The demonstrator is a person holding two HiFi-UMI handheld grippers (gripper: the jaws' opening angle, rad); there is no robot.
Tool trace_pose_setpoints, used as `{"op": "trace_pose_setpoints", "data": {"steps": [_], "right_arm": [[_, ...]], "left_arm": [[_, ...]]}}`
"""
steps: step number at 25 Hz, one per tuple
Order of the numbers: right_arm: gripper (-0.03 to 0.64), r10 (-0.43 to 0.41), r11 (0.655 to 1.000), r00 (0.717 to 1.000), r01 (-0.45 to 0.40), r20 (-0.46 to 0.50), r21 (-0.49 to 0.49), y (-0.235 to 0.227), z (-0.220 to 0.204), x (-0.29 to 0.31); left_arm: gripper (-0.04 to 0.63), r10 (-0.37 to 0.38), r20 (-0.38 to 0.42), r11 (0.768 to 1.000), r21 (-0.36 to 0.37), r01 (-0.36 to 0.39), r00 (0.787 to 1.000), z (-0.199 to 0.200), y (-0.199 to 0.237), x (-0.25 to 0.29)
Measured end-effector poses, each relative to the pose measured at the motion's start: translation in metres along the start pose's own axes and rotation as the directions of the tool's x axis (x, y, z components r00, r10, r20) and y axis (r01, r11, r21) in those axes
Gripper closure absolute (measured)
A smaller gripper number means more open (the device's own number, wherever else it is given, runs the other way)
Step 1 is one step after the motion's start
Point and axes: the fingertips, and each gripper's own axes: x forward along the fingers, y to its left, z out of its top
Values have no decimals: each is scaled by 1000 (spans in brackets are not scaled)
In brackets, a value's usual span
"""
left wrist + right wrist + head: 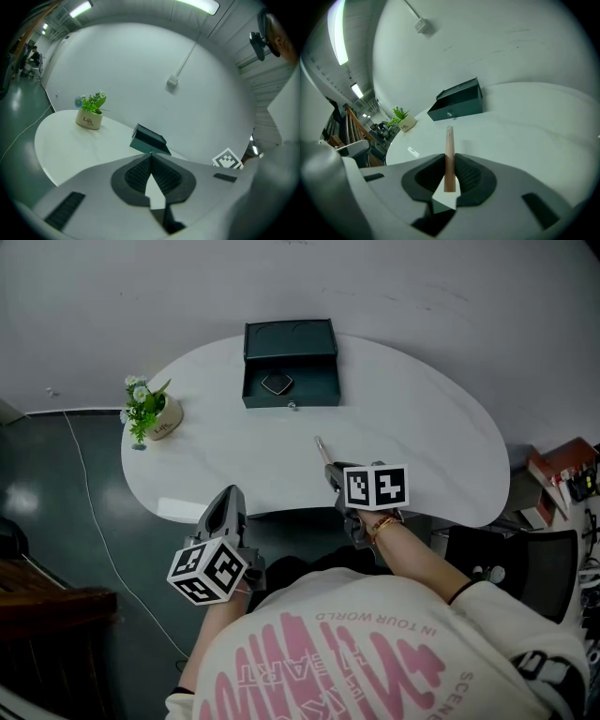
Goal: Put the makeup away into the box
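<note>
A dark green box [291,362] stands open at the far middle of the white table [422,427], with a small dark item [276,383] lying inside it. My right gripper [331,471] is over the table's near edge, shut on a slim pinkish-brown makeup stick [321,448] that points toward the box. In the right gripper view the stick [449,152] pokes out past the gripper [449,161], and the box [459,101] lies ahead. My left gripper [228,502] hangs at the table's front edge with nothing in it. Its jaws [151,158] are shut, and the box [149,140] is beyond them.
A small potted plant [153,412] sits at the table's left end, also seen as the plant pot [90,117] in the left gripper view. A chair and shelves with books [562,474] stand to the right of the table. A cable runs over the dark floor at left.
</note>
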Motion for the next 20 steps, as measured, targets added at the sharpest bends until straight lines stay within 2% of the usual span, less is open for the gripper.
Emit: {"op": "trace_pose_setpoints", "data": {"steps": [5, 14, 17, 20], "right_arm": [[552, 41, 999, 999, -42, -21, -31, 38, -10, 11], [552, 141, 982, 985, -151, -96, -109, 95, -31, 21], [552, 181, 974, 977, -193, -109, -122, 107, -28, 26], [552, 187, 971, 977, -200, -106, -130, 108, -15, 31]], "left_arm": [[594, 8, 6, 1000, -16, -8, 1000, 1, 22, -8], [594, 66, 7, 998, -15, -66, 998, -4, 48, -17], [594, 82, 8, 996, -22, -81, 997, -4, 54, -16], [594, 88, 12, 996, -18, -88, 996, -2, 57, -12]]}}
